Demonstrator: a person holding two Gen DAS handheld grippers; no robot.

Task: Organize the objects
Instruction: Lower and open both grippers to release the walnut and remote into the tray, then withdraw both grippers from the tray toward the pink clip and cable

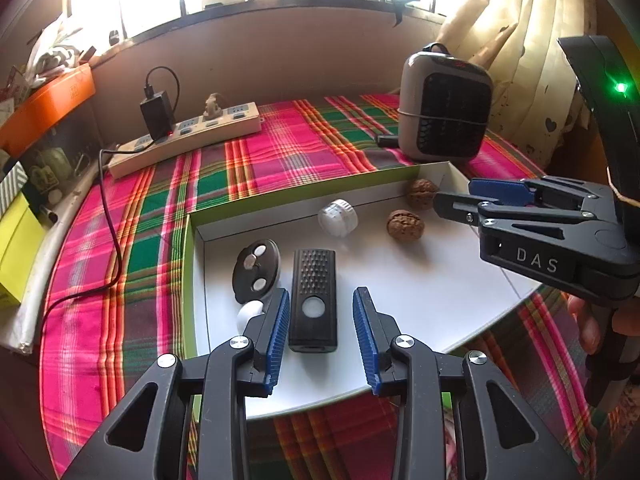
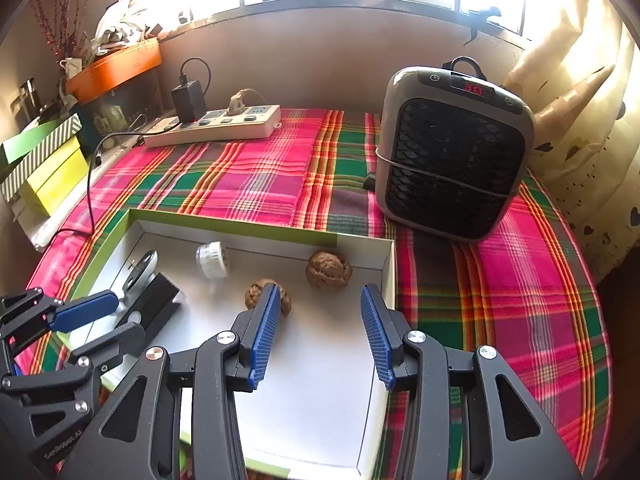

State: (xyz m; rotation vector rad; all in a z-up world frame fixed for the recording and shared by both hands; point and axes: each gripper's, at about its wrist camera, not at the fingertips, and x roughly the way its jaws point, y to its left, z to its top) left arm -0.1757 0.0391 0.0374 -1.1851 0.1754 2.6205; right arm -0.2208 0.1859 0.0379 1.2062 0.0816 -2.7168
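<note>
Your left gripper and right gripper both hang part-open and empty over the shallow white cardboard box, where the black rectangular remote and two brown walnuts lie gathered.

White letters "DAS" stand on the black body of the right gripper, behind its jaws; "GenRobot.AI" runs along the body of the left gripper; the red digits on the heater beyond the jaws are too blurred to read.
</note>
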